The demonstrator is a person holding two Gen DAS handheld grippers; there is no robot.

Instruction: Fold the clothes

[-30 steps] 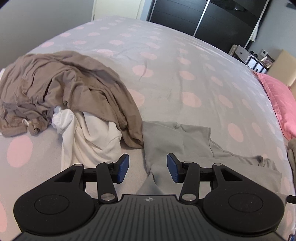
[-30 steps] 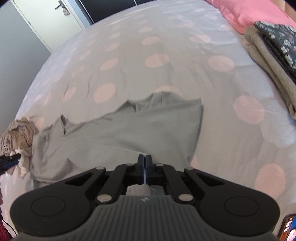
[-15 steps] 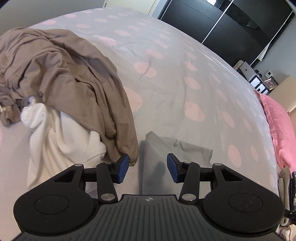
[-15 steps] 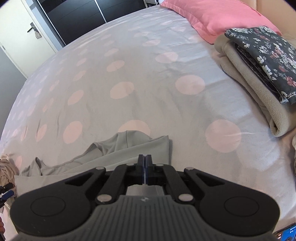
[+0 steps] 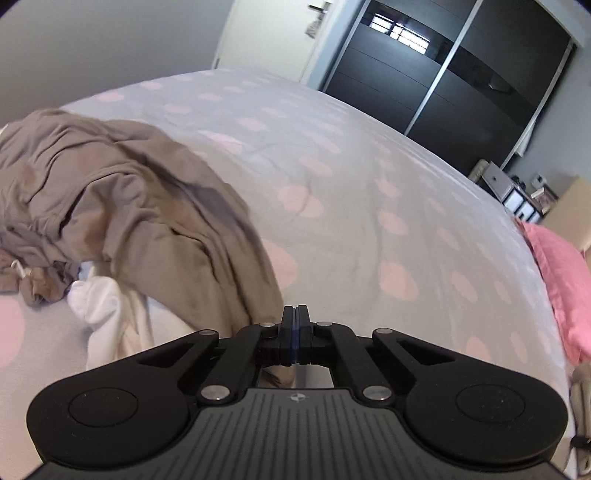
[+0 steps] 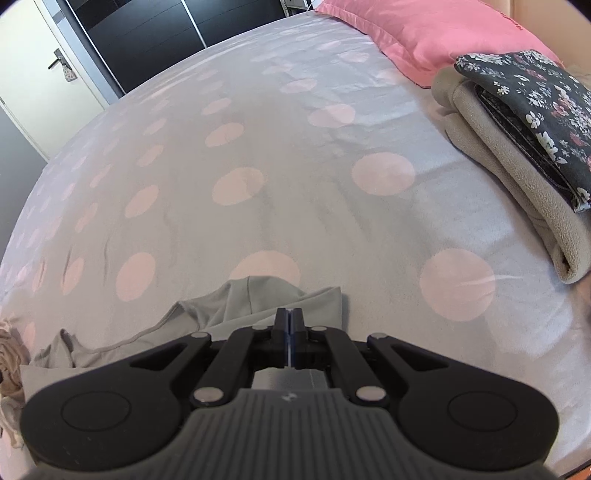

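The light grey garment point(image 6: 255, 299) lies crumpled on the polka-dot bedspread point(image 6: 280, 166), trailing off to the left in the right wrist view. My right gripper point(image 6: 290, 325) is shut on its near edge, and grey cloth shows just behind the jaws. In the left wrist view my left gripper point(image 5: 295, 332) is shut too. A bit of cloth point(image 5: 280, 374) shows under its jaws, and the rest of the grey garment is hidden beneath the gripper body.
A heap of brown clothes point(image 5: 129, 206) over a white garment point(image 5: 110, 314) lies just left of the left gripper. A folded beige fleece point(image 6: 517, 177) with a dark floral cloth point(image 6: 535, 99) sits far right, beside a pink pillow point(image 6: 424, 33). A black wardrobe point(image 5: 443, 74) stands behind the bed.
My left gripper has gone from open over the grey garment to shut. Both views have tilted up, and less of the grey garment shows ahead of the right gripper.
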